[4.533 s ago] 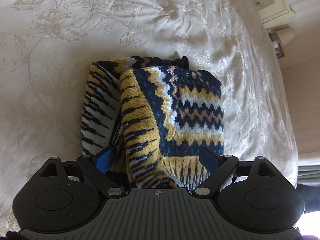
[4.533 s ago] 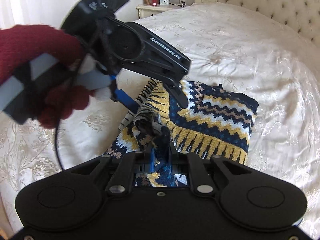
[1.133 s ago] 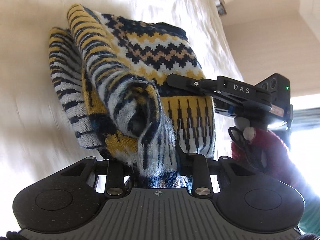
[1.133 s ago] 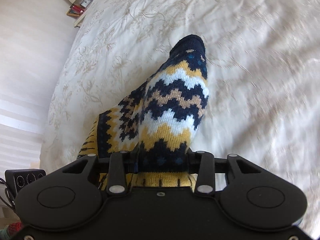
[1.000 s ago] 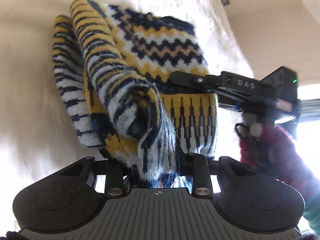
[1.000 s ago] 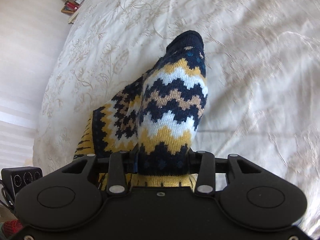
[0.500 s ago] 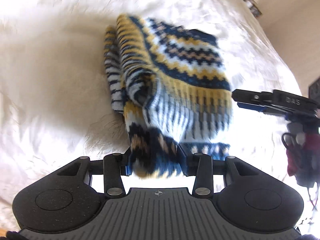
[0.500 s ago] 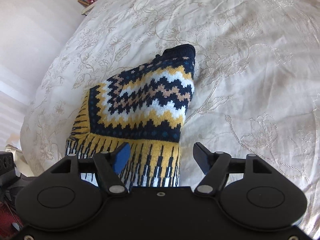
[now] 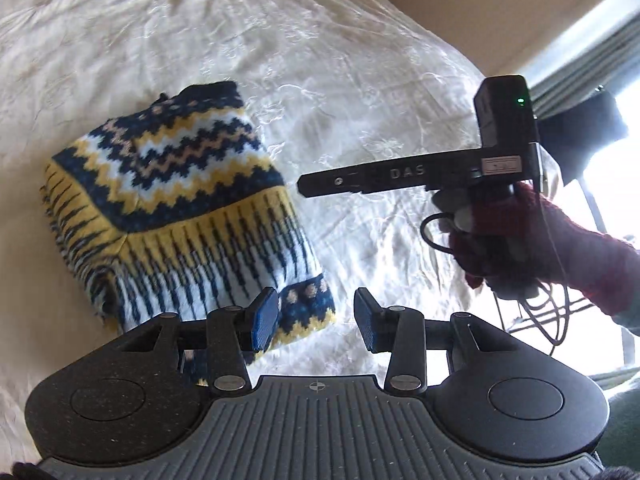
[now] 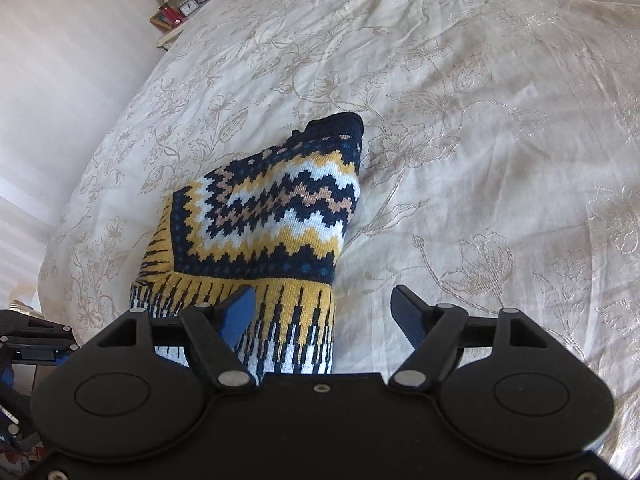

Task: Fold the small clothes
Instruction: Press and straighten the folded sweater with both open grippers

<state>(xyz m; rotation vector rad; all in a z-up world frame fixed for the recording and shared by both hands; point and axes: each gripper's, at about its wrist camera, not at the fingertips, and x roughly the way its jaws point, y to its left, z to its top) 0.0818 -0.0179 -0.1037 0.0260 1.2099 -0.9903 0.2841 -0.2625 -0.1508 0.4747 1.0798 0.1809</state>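
A small knitted sweater [image 9: 172,208] in navy, yellow and white zigzags lies folded in a compact bundle on the cream bedspread [image 9: 360,80]. It also shows in the right wrist view [image 10: 272,232]. My left gripper [image 9: 316,318] is open and empty just above the bundle's near right corner. My right gripper [image 10: 324,312] is open and empty over the bundle's near edge. In the left wrist view the right gripper's body [image 9: 420,172] hovers to the right of the sweater, held by a red-gloved hand [image 9: 520,236].
The embroidered bedspread [image 10: 480,120] stretches all around the sweater. A nightstand with a lamp and clock [image 10: 176,4] stands beyond the bed's far left edge. A bright window [image 9: 600,120] is at the right. Cables hang under the gloved hand.
Both grippers held the sweater one second ago. The right one opened first, then the left let go and drew back. The sweater now lies folded flat on the bed.
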